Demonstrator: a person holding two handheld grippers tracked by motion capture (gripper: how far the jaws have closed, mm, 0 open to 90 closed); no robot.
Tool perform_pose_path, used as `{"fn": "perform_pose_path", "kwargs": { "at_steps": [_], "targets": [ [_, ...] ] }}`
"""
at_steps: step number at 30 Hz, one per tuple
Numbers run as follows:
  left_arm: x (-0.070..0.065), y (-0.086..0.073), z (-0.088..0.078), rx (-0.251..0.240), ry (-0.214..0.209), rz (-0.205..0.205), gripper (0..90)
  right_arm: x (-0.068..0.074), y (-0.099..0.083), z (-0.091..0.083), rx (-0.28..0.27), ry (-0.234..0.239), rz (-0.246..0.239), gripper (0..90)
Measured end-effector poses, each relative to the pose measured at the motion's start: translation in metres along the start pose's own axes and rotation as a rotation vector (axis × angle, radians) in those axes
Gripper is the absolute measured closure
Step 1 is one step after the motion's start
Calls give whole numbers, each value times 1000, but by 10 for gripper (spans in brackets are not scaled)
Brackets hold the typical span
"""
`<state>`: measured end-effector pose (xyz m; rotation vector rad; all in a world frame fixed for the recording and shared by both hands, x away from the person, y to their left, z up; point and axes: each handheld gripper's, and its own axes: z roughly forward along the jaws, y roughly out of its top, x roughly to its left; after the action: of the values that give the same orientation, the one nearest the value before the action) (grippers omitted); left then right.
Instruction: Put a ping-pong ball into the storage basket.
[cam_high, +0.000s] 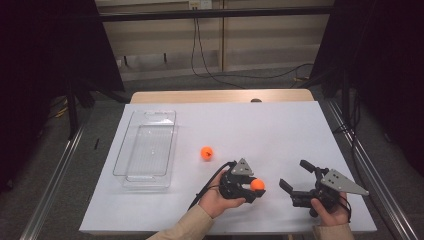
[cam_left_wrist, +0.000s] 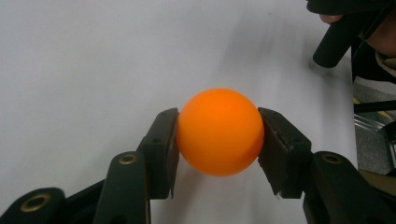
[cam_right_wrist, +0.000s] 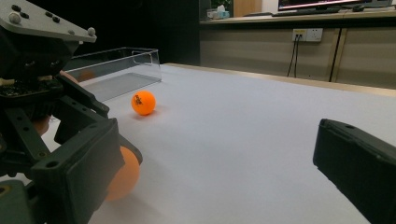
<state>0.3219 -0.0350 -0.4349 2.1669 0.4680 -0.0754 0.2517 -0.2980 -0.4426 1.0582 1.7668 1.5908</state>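
An orange ball (cam_left_wrist: 219, 132) sits squeezed between the two black jaws of my left gripper (cam_high: 256, 190), low over the white table near its front edge. In the right gripper view the same held ball (cam_right_wrist: 125, 176) peeks out from behind my own left jaw. A second orange ball (cam_high: 206, 152) with a dark mark lies loose on the table, farther back and to the left; it is also seen as the marked ball (cam_right_wrist: 143, 102). My right gripper (cam_high: 294, 174) stands open just right of the held ball, with nothing between its jaws.
A clear plastic tray (cam_high: 146, 147) lies on the left part of the white table (cam_high: 260, 125), with nothing seen in it. Black frame posts and cables stand beyond the table's sides. A wooden edge (cam_high: 220, 96) runs along the far side.
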Motion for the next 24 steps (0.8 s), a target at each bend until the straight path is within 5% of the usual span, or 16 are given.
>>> {"fn": "perform_pose_path", "kwargs": {
  "at_steps": [24],
  "targets": [
    [13, 1, -25, -37, 20, -52, 509, 0, 0, 0, 4, 1, -1, 7]
  ]
}}
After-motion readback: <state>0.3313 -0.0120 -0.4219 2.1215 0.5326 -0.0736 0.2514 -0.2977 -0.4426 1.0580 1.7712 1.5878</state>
